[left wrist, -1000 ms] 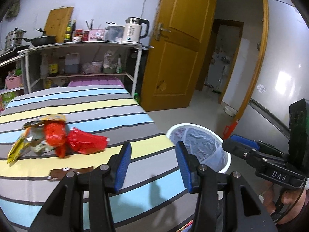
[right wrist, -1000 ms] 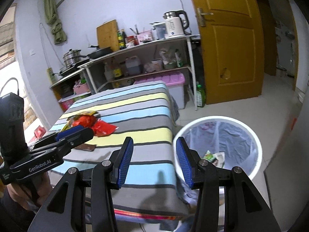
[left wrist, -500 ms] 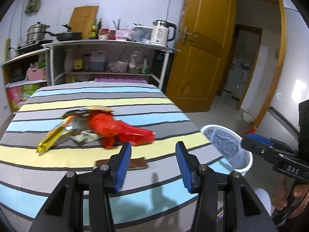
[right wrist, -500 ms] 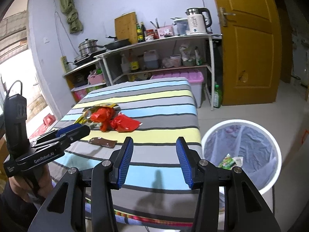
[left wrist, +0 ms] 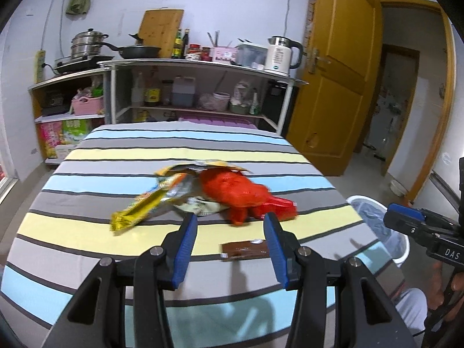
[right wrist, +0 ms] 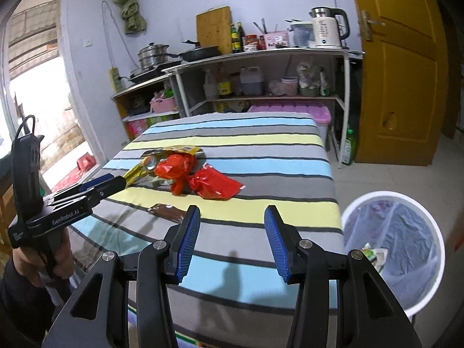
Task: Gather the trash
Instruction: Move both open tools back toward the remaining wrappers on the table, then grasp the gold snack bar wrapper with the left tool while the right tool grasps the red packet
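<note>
A pile of trash lies on the striped table [left wrist: 87, 237]: a red plastic bag [left wrist: 240, 194], a yellow snack wrapper [left wrist: 139, 208] and a crumpled silver wrapper [left wrist: 197, 206]. A flat brown wrapper [left wrist: 245, 250] lies nearer the front edge. My left gripper [left wrist: 230, 243] is open and empty, above the table just short of the brown wrapper. My right gripper [right wrist: 232, 239] is open and empty over the table's near right part. The pile [right wrist: 185, 174] and the brown wrapper [right wrist: 166, 213] show in the right wrist view too. A white bin [right wrist: 394, 249] with a liner stands on the floor to the right.
A metal shelf unit [left wrist: 203, 66] with a kettle [left wrist: 279, 55], pans and bottles stands behind the table. A wooden door [left wrist: 336, 87] is at the right. The bin [left wrist: 377, 226] holds a piece of trash [right wrist: 374, 255]. A pink storage box [right wrist: 293, 110] sits under the shelf.
Both views have swung left, away from the bin and toward the table. The left gripper now faces the trash pile and brown wrapper from closer. Both grippers stay open.
</note>
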The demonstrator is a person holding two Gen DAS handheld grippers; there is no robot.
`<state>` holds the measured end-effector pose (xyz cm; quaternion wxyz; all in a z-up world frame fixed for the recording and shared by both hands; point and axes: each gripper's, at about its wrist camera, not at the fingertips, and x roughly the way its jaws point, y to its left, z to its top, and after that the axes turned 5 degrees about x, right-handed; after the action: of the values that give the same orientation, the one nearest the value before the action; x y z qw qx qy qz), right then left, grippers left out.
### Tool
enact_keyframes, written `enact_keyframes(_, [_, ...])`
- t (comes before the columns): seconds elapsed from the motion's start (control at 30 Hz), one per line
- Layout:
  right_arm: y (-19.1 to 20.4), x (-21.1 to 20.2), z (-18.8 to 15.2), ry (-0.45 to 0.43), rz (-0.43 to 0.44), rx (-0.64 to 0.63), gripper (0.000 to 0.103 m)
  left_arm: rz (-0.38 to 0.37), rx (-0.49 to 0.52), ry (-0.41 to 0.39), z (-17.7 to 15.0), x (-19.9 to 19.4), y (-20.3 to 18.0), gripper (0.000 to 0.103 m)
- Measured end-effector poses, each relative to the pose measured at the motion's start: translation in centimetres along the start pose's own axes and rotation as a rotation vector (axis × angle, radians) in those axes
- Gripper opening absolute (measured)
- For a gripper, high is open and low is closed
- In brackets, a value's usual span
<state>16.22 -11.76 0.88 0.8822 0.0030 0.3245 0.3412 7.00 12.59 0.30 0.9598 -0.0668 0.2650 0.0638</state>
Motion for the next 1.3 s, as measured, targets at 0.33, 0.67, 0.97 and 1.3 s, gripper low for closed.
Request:
enact_keyframes(0.33, [1.7, 4.4, 0.9, 0.061, 0.036, -0.041, 0.047, 0.088, 0.011, 0.015, 0.3, 1.5, 4.4, 0.049])
enact_keyframes(0.67, [2.3, 8.7, 2.0, 0.113, 0.053, -0.081, 0.047, 0.034, 0.043, 0.113, 1.3, 5.1, 7.4, 0.056])
enact_keyframes(0.97, [2.5, 12.0, 2.8, 0.176, 0.061, -0.117, 0.047, 0.017, 0.055, 0.197, 1.8, 7.3, 7.6, 0.056])
enact_keyframes(1.3, [2.5, 14.5, 3.0, 0.254, 0.102, -0.138, 0.047, 0.027, 0.073, 0.301, 1.2, 9.0, 7.4, 0.056])
